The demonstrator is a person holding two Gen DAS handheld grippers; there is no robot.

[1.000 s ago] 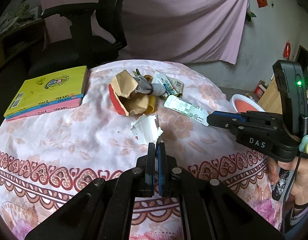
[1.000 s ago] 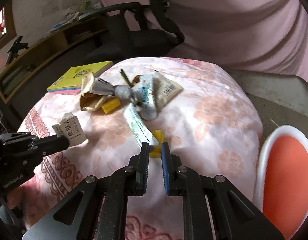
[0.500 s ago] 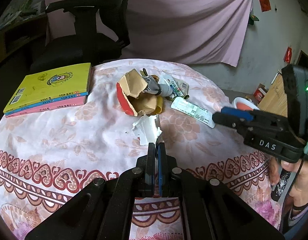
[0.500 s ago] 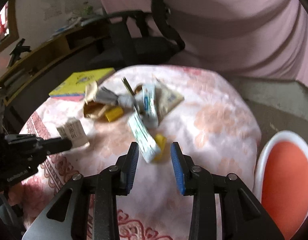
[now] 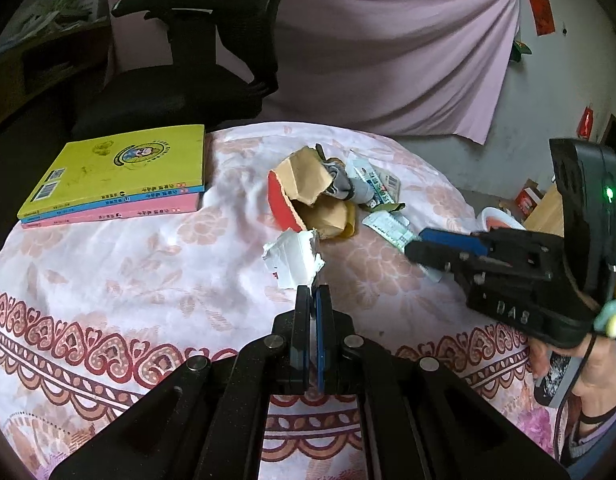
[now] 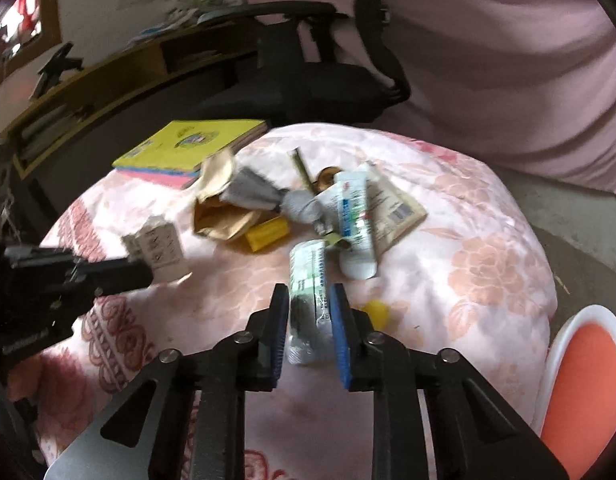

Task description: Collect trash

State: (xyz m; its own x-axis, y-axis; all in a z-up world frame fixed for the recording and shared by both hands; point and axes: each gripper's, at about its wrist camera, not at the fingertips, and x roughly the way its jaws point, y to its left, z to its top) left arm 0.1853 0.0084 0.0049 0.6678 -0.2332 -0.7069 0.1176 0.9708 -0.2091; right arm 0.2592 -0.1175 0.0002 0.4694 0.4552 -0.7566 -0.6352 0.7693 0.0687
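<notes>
The left gripper [image 5: 313, 294] has its fingers pinched on a torn white carton [image 5: 294, 258]; the right gripper [image 6: 308, 312] is closing around a green-white wrapper [image 6: 308, 276] lying on the floral surface [image 6: 488, 280].

The near end of the green-and-white wrapper [image 6: 308, 300] lies between the fingers of the right claw [image 6: 308, 300], whose jaws are closing; pad contact cannot be confirmed. The torn white carton [image 5: 294, 258] is pinched at one corner only, hidden inside the left claw [image 5: 313, 294]. The right wrist view is motion-blurred; print on the carton and tube [image 6: 354, 220] is unreadable. The orange-and-white bin [image 6: 580, 380] is cut by the frame edge. The trash pile [image 5: 316, 196] overlaps; lower items are concealed.
</notes>
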